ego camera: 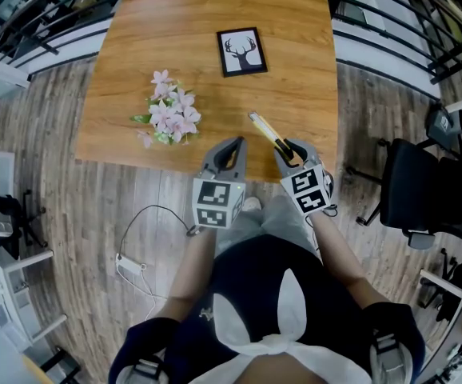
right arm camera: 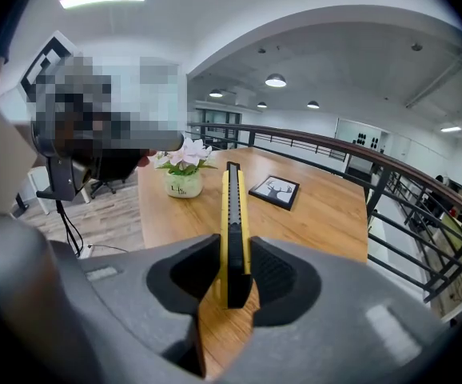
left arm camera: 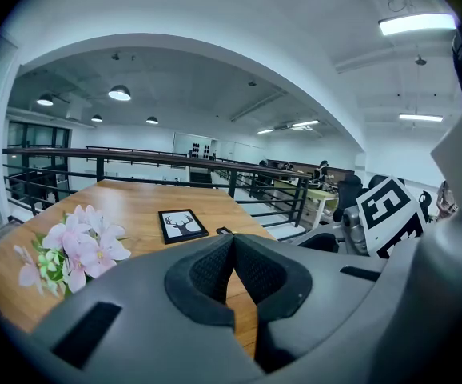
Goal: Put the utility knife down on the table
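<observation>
1. On the left part of my wooden table (ego camera: 127,30), a small bunch of pink flowers (ego camera: 169,112) sits in a white pot
2. My left gripper (ego camera: 233,146) hovers at the table's near edge, its jaws pressed together with nothing between them
3. Farther back, near the middle, a black-framed deer picture (ego camera: 241,52) lies flat
4. The yellow and black utility knife (ego camera: 267,133) is pinched at its rear end by my right gripper (ego camera: 289,154), over the table's near right part, tip pointing toward the picture; I cannot tell whether it touches the wood
5. A black office chair (ego camera: 423,190) stands on the floor to the right of the table
</observation>
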`<state>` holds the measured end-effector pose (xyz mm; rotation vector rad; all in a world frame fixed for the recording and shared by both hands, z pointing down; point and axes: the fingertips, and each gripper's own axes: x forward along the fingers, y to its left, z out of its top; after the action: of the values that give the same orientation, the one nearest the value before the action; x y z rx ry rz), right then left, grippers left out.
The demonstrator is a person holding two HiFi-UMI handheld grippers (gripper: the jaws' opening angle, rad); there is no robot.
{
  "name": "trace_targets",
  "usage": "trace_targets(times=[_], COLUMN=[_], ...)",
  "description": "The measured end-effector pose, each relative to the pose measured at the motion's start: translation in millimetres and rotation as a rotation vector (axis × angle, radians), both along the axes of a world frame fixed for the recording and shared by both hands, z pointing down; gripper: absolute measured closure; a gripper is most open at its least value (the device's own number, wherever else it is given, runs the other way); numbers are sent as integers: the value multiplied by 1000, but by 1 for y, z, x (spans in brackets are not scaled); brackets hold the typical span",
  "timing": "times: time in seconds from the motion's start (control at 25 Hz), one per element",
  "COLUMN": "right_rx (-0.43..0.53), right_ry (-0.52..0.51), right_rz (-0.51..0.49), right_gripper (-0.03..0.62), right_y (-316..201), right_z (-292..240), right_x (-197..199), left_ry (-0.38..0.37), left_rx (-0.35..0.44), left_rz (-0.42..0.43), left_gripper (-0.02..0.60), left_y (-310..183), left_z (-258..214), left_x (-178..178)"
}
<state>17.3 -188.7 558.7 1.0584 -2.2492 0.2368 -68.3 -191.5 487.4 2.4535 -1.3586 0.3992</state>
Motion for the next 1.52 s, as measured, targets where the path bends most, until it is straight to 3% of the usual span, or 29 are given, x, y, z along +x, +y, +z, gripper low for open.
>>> trace_targets(times=[1.52], right_rx=[-105], right_ry=[112], right_rz=[-78], right_gripper=[479], right_y=[15], right_z=[61], right_x=[7], left_ry=[-19], left_rx=[-37], left_rz=[-22], left_gripper=[565], left_y=[16], left_z=[14], left_x=[-3])
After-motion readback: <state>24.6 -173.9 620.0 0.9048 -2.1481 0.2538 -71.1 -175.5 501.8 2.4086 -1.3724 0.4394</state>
